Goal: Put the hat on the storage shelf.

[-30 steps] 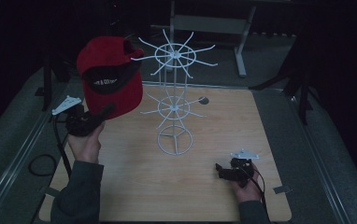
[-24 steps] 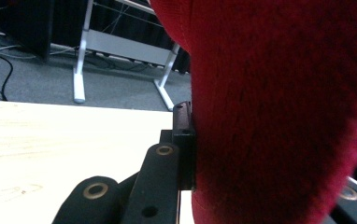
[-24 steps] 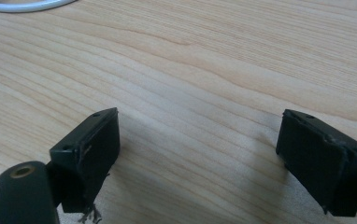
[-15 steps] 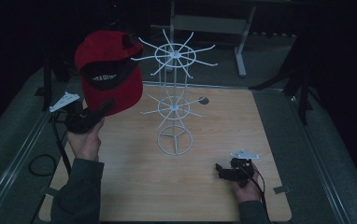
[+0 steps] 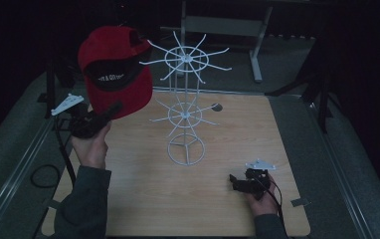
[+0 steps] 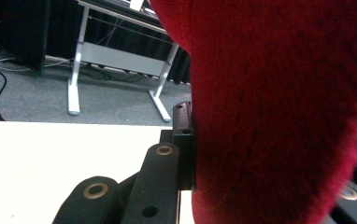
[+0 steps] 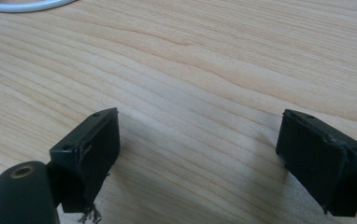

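Wooden table [image 5: 143,199], red cap [image 5: 113,69] aloft beside rack [image 5: 185,114] (open right half)

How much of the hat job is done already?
Done: the left gripper has the red cap pinched and lifted off the table. In hand: the cap is up beside the white wire rack. Left: hanging it on a prong. The right gripper rests open.

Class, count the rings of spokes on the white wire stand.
2: the top ring beside the red cap, and the lower ring halfway down, above the round base.
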### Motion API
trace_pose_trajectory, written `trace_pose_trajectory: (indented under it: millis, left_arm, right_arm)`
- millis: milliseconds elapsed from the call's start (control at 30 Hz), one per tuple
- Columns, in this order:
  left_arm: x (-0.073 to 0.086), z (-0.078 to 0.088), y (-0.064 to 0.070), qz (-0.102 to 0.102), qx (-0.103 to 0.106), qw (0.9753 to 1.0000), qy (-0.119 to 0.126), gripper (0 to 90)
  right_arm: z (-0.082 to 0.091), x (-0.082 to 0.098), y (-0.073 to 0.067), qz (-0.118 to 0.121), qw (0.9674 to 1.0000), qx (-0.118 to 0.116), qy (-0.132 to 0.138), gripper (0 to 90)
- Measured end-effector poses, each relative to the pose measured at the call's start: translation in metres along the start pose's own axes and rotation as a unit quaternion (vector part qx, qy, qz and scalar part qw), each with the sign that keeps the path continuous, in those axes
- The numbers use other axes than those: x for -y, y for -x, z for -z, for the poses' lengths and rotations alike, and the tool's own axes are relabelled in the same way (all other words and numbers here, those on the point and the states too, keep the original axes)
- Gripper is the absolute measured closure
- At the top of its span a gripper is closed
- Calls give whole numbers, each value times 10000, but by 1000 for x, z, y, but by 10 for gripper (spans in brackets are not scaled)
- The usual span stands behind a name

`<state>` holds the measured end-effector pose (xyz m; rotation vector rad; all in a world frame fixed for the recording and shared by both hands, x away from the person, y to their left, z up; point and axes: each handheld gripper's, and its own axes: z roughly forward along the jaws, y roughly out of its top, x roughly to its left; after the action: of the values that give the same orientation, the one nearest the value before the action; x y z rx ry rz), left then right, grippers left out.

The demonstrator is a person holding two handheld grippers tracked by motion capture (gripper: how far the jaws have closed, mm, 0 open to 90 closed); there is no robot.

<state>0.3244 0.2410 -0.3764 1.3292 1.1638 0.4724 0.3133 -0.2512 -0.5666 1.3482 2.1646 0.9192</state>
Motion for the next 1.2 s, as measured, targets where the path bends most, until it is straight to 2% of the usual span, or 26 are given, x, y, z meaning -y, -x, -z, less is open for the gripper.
trace_pose_trajectory:
  millis: [233, 800, 1200]
  left_arm:
    - [-2, -1, -1, 56, 21, 10000, 36, 846]
    - [-12, -1, 4, 36, 116, 9997, 199, 846]
    - [-13, 0, 7, -8, 197, 9995, 266, 846]
  right_arm:
    - [0, 0, 0, 0, 10000, -2, -7, 134]
    - [0, 0, 0, 0, 10000, -1, -6, 134]
    - [0, 0, 0, 0, 10000, -1, -6, 134]
